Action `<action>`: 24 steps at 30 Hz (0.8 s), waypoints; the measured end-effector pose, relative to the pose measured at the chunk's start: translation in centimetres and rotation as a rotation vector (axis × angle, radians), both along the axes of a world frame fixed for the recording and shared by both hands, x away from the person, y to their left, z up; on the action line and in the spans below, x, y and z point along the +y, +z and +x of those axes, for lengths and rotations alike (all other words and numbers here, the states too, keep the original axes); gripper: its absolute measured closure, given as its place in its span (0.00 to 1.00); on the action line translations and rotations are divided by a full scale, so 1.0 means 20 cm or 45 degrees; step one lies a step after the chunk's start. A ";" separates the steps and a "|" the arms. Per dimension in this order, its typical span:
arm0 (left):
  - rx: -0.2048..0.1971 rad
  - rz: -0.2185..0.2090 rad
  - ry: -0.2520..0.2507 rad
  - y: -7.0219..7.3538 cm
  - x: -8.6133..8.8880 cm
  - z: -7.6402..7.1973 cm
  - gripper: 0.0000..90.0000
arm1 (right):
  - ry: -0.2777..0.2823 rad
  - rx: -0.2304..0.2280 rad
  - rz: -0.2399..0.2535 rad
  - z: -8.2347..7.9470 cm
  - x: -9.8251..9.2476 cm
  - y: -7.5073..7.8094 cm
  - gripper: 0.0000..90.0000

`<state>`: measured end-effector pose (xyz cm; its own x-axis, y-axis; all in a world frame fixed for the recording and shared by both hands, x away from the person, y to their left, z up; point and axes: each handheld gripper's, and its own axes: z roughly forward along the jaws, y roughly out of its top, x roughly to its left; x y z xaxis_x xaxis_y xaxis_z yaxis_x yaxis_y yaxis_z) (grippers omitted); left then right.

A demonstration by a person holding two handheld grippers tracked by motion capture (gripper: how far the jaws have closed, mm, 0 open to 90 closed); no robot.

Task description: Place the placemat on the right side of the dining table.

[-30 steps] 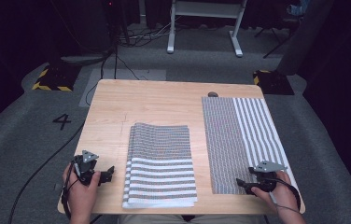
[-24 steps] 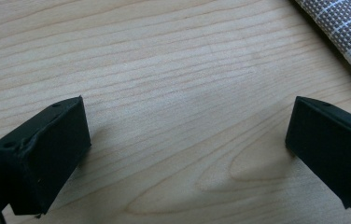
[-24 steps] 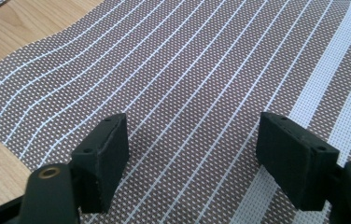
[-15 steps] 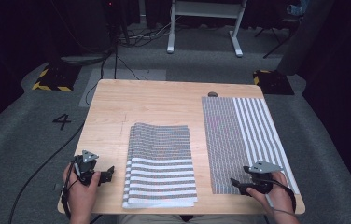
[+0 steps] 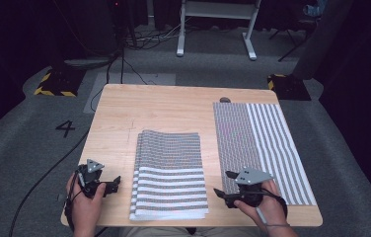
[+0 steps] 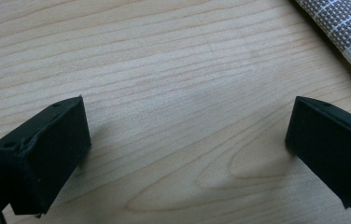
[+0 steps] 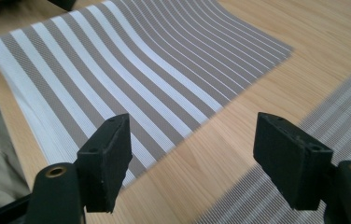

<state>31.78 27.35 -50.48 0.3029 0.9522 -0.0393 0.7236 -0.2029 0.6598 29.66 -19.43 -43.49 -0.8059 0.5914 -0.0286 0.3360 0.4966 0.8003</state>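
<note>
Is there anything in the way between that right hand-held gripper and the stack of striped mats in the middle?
Nothing visible. The right hand-held gripper, jaws open, faces the striped mat stack across a bare strip of wooden table.

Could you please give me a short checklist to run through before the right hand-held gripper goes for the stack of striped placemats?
1. Right hand-held gripper open: ok, jaws stand wide apart.
2. Right jaws empty: ok, nothing between them.
3. Aimed at the stack of striped placemats: ok, its near corner lies just ahead of the jaws.
4. Stack edges aligned: ok, the stack looks squared up.
5. Left hand-held gripper open and empty: ok, bare wooden table beneath it.
6. Single placemat laid out flat at the right: ok.
</note>
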 end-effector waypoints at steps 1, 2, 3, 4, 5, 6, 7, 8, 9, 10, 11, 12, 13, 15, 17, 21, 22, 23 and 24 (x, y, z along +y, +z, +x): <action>0.000 -0.001 0.000 0.00 0.00 0.00 0.00 | 0.023 0.000 -0.001 0.01 0.03 0.00 0.31; 0.000 0.001 -0.003 0.00 0.00 0.00 0.00 | 0.042 0.012 0.010 0.01 0.07 0.00 0.31; -0.001 0.001 -0.004 0.00 0.00 0.00 0.00 | 0.062 0.021 0.009 0.02 0.10 0.00 0.31; 0.000 -0.001 0.000 0.00 0.00 0.00 0.00 | 0.081 0.027 0.011 0.03 0.13 0.00 0.31; 0.000 0.001 -0.004 0.00 0.00 0.00 0.00 | 0.099 0.035 0.013 0.03 0.17 0.00 0.31; 0.000 -0.001 0.000 0.00 0.00 0.00 0.00 | 0.117 0.049 0.020 0.04 0.20 0.00 0.31; 0.000 -0.001 0.000 0.00 0.00 0.00 0.00 | 0.136 0.058 0.024 0.05 0.23 -0.01 0.31; -0.001 -0.001 0.000 0.00 0.00 0.00 0.00 | 0.155 0.076 0.033 0.05 0.26 -0.01 0.31; 0.000 -0.001 0.000 0.00 0.00 0.00 0.00 | 0.175 0.092 0.041 0.05 0.30 -0.02 0.31; 0.000 -0.001 0.000 0.00 0.00 0.00 0.00 | 0.192 0.105 0.045 0.06 0.32 -0.02 0.31; 0.000 0.001 -0.003 0.00 0.00 0.00 0.00 | 0.192 0.105 0.045 0.06 0.32 -0.02 0.31; 0.000 -0.001 0.000 0.00 0.00 0.00 0.00 | 0.221 0.148 0.057 0.06 0.39 -0.03 0.31; 0.000 -0.001 -0.001 0.00 0.00 0.00 0.00 | 0.232 0.155 0.057 0.07 0.40 -0.04 0.31; 0.000 -0.001 -0.001 0.00 0.00 0.00 0.00 | 0.245 0.175 0.044 0.07 0.46 -0.05 0.31; 0.000 -0.001 -0.001 0.00 0.00 0.00 0.00 | 0.258 0.176 0.035 0.07 0.49 -0.07 0.31; 0.000 -0.001 -0.001 0.00 0.00 0.00 0.00 | 0.256 0.172 0.022 0.07 0.56 -0.12 0.31; 0.000 -0.001 -0.001 0.00 0.00 0.00 0.00 | 0.255 0.163 0.015 0.07 0.58 -0.13 0.31; 0.000 -0.002 0.000 0.00 0.00 0.00 0.00 | 0.260 0.146 0.003 0.08 0.59 -0.15 0.31; 0.000 -0.002 0.000 0.00 0.00 0.00 0.00 | 0.254 0.153 -0.001 0.07 0.60 -0.16 0.31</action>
